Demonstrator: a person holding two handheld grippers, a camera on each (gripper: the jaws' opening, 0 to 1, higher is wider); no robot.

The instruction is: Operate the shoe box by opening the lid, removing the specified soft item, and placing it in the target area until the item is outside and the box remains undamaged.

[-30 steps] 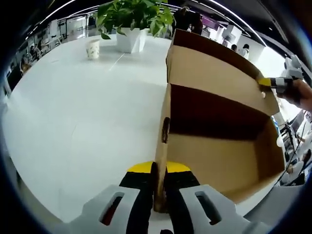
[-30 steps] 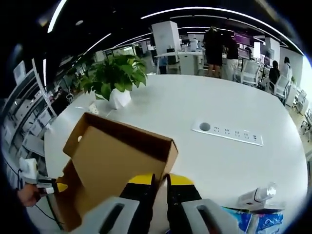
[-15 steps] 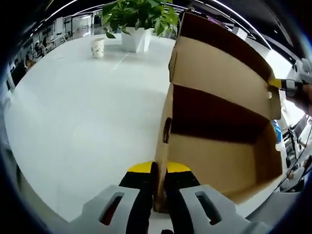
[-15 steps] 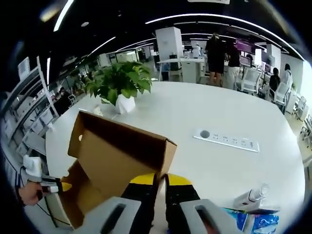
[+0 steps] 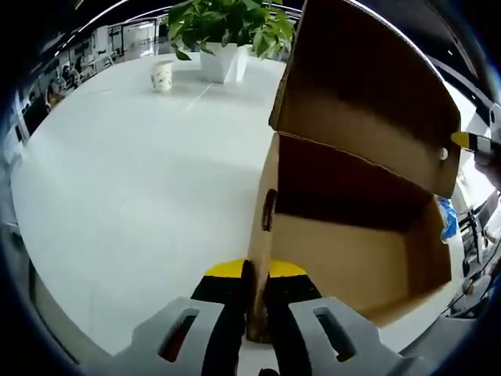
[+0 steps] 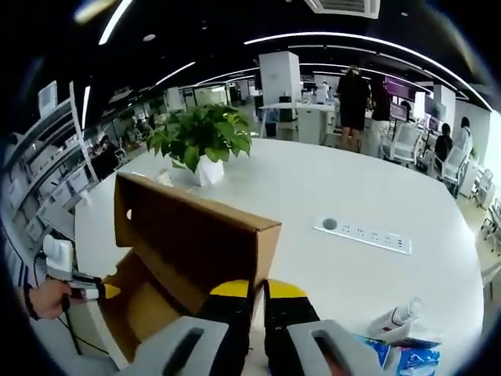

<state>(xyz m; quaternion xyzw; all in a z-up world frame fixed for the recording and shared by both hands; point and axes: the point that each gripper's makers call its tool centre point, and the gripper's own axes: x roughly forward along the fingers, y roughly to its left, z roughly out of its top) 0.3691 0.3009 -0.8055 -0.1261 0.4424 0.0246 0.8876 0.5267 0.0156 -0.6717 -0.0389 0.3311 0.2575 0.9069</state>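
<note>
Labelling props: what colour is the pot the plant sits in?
White pot, clearest in the left gripper view.

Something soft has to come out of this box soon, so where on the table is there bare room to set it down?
The widest bare patch of the white table lies beside the box, running toward the paper cup and the potted plant. Another lies between the box and the power strip. It is crowded near the spray bottle and blue packet.
</note>
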